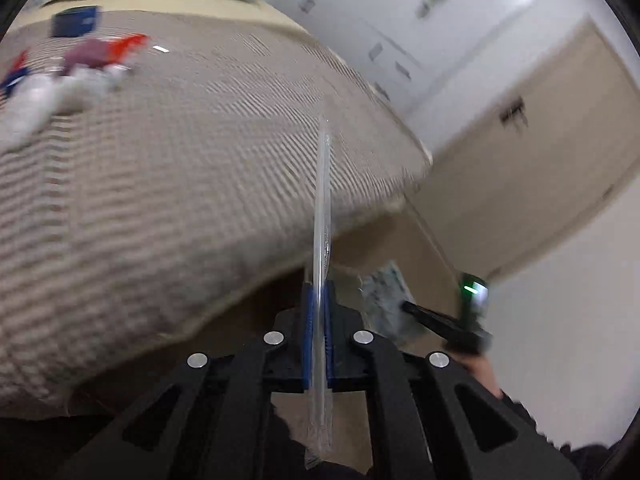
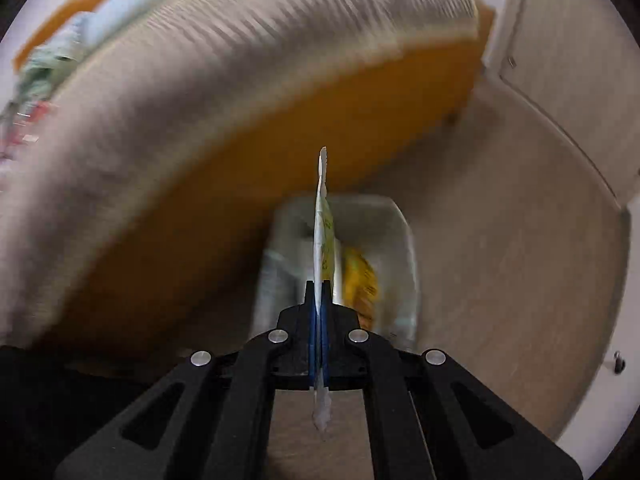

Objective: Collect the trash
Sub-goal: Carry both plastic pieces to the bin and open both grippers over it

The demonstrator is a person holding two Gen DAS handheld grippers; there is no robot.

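Beyond and to the left of your left jaws spreads the wide bed with its beige ribbed woven cover (image 1: 168,152), blurred. Far off to the upper left of those jaws, a loose heap of red, blue, purple and white wrappers (image 1: 68,76) lies on the cover, with a dark blue flat box (image 1: 75,21) just past it.

Straight ahead of your right jaws, on the pale wood-look floor (image 2: 512,264), stands a white rectangular plastic bin (image 2: 404,236) beside the orange bed frame (image 2: 248,184); a yellow crumpled packet (image 2: 360,276) lies inside it.

Your left gripper (image 1: 319,300) is clamped on a long clear plastic sleeve (image 1: 323,200), held edge-on and sticking out well past the fingertips.

Your right gripper (image 2: 319,300) is pinched tight on a thin white-and-green printed wrapper (image 2: 323,232), its free end reaching over the bin's opening. In the left wrist view that gripper and wrapper sit low to the right of the left jaws.
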